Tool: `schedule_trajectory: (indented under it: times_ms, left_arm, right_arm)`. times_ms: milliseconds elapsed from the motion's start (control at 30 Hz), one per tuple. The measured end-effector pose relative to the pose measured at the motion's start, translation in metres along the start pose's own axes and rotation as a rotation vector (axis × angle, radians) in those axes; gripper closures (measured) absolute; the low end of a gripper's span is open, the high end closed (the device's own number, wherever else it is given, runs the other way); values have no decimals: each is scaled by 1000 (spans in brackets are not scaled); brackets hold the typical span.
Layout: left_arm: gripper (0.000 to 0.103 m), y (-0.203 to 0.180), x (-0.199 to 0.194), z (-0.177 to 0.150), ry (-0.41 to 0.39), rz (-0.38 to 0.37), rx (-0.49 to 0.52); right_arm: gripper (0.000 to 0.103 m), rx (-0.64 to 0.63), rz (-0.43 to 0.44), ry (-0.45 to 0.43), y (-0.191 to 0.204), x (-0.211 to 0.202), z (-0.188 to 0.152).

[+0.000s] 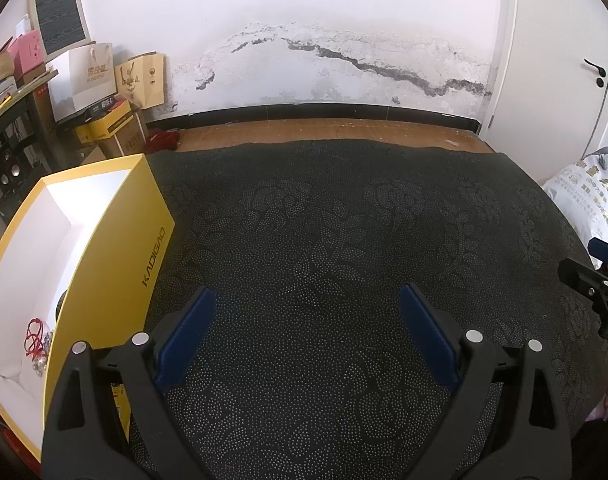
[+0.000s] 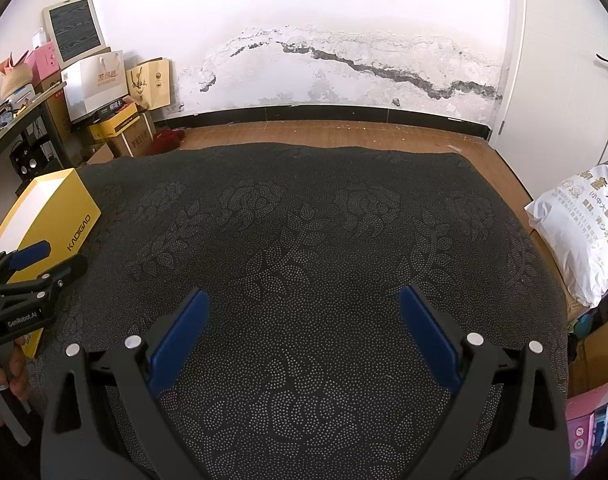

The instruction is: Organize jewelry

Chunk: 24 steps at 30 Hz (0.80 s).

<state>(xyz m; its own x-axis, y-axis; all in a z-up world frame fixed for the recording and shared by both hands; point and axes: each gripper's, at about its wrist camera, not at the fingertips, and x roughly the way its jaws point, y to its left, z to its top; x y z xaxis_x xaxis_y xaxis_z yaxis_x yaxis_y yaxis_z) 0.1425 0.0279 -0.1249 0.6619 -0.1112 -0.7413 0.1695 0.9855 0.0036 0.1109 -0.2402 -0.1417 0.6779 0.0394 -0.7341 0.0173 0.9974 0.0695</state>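
Blue pads line the inner faces of both tools, and on each the two fingers stand spread wide with only dotted cloth between them. The left hand-held gripper (image 1: 307, 312) hovers over the dark fabric with nothing in it; the right hand-held gripper (image 2: 304, 312) is just as wide and just as bare. In the right wrist view the left tool shows at the far left edge, in front of the yellow box.

Beneath both lies a black tablecloth (image 1: 344, 220) with a raised pattern of dotted flowers, covering the tabletop to its far edge.

Just left of the left tool stands an open yellow box (image 1: 116, 248) with a white inside and the word KADIGAO on its side. At the near end of the box's white floor lies the jewelry (image 1: 38, 344): a red cord looped beside a small cluster of silvery beads. What else the box holds cannot be told, as its wall hides part of the floor.

Beyond the cloth runs a wooden floor (image 2: 324, 132), then a black skirting and a white wall (image 2: 304, 20) with cracked, peeling plaster. Paper bags and cartons are stacked in the left corner, and a white printed sack (image 2: 576, 236) rests at the right.
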Motion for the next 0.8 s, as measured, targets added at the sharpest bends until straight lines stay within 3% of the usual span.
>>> schedule_trajectory:
  times_ms: [500, 800]
  left_arm:
    - [8, -1, 3, -1, 20, 2, -4]
    - [6, -11, 1, 0, 6, 5, 50]
  right_arm:
    - [10, -1, 0, -2, 0, -1, 1]
    - [10, -1, -1, -1, 0, -1, 1]
